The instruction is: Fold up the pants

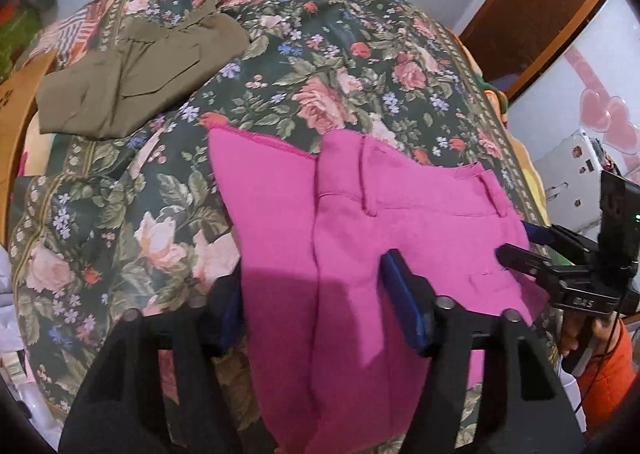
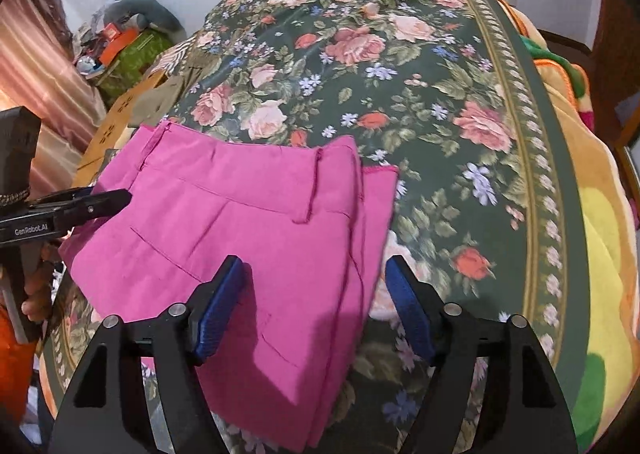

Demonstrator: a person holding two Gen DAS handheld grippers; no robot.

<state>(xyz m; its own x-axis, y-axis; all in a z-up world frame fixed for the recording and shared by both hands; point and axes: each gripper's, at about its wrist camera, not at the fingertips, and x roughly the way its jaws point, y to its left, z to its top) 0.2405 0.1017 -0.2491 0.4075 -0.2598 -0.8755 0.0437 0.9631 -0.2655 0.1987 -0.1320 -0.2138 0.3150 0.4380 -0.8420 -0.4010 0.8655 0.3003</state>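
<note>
Pink pants (image 1: 360, 246) lie folded flat on a floral bedspread (image 1: 312, 66); they also show in the right wrist view (image 2: 240, 238). My left gripper (image 1: 316, 294) is open above the pants' near part, blue pads wide apart. My right gripper (image 2: 316, 302) is open over the pants' right edge, one pad above the cloth and one above the bedspread. Each gripper shows in the other's view: the right gripper (image 1: 516, 242) at the waistband side, the left gripper (image 2: 120, 198) at the pants' left edge. Neither holds cloth.
Folded olive-brown pants (image 1: 136, 82) lie on the bed's far left. A cardboard box (image 2: 116, 118) and clutter (image 2: 124, 42) stand left of the bed. A yellow-orange blanket (image 2: 600, 214) hangs at the right edge. A white sewing machine (image 1: 576, 166) stands at the right.
</note>
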